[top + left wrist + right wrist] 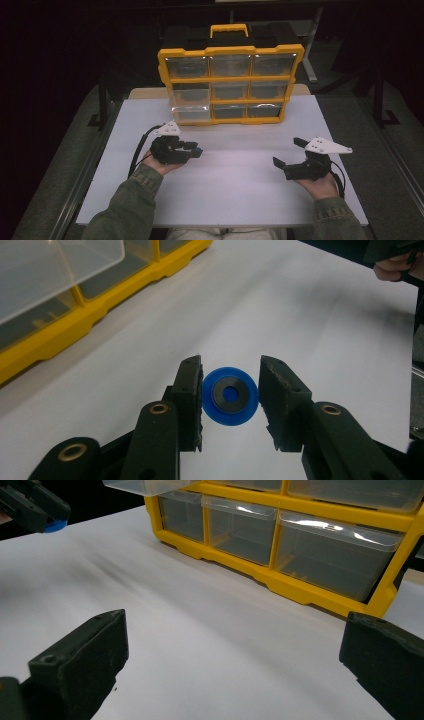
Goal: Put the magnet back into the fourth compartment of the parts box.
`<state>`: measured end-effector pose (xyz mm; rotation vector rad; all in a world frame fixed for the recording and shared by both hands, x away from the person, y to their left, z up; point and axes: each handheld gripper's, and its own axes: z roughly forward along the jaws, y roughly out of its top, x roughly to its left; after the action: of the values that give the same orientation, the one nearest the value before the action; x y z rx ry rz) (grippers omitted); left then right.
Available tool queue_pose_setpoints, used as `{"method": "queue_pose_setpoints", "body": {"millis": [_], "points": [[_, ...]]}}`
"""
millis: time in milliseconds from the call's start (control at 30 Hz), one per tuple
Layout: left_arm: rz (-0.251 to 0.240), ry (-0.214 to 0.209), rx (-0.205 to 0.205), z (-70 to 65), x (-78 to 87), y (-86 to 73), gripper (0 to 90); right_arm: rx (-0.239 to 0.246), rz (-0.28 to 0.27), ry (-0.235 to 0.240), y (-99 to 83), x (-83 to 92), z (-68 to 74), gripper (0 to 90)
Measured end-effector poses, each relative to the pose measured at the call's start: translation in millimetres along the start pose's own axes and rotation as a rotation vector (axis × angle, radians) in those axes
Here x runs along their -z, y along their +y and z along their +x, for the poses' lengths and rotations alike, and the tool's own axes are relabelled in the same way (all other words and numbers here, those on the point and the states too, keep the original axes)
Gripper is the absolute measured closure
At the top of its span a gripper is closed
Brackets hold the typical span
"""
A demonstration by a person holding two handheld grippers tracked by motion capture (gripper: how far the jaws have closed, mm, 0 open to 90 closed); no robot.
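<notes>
Presently the left claw point(231, 399) is clamped on a blue disc point(230, 396) with a dark ring at its centre, held edgewise between the pads above the white desk point(235, 190). Just beyond it stands the yellow drawer organiser point(230, 79), its lower left drawer point(190, 111) pulled out. Well apart, the right claw point(289, 152) stands released, holding nothing.
</notes>
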<state>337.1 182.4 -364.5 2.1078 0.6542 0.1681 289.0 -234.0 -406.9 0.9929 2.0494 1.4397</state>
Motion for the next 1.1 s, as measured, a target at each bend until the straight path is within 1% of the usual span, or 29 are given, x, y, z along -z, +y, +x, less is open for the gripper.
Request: {"method": "queue_pose_setpoints", "body": {"millis": [200, 700, 1100], "points": [[-0.009, 0.004, -0.010, 0.6, 3.3, 6.8, 62.4, 0.000, 0.000, 0.000, 0.0, 0.1, 0.1, 0.0], [-0.027, 0.017, -0.022, 3.0, 12.1, 24.9, 62.4, -0.001, -0.001, 0.002, 0.0, 0.0, 0.1, 0.0], [-0.048, 0.016, -0.019, 5.6, 19.4, 33.7, 62.4, -0.001, -0.001, 0.003, 0.0, 0.2, 0.2, 0.0]]}}
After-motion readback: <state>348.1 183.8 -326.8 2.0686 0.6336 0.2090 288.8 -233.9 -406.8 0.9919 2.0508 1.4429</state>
